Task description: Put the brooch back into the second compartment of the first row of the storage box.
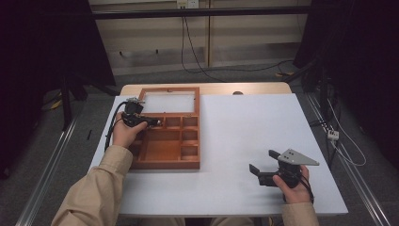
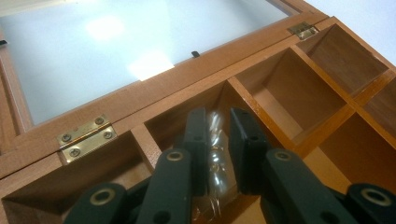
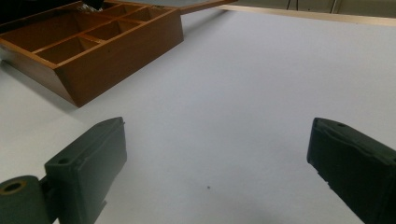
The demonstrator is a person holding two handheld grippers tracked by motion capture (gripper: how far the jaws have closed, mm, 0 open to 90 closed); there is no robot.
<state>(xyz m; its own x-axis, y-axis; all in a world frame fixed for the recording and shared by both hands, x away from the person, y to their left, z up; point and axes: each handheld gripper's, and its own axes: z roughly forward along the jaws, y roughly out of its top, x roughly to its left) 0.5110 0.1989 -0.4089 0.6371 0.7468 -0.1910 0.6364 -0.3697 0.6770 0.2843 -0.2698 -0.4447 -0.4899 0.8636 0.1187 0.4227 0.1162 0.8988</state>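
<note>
Looking down from the high view, I see my wooden box on the left part of the white table, its glass-paned lid laid open behind it. Its compartments look bare from here. My left gripper reaches over the box's rear row, and my right gripper rests near the table's front right, well apart from the box. Beyond the table lie grey floor, cables and a pale wall.

In the left gripper view, my jaws stand narrow, pinching a clear crinkled wrapper over a rear compartment beside a brass hinge; the neighbouring compartments are empty.

In the right gripper view, my jaws stand wide over bare tabletop, with the box far off at upper left.
</note>
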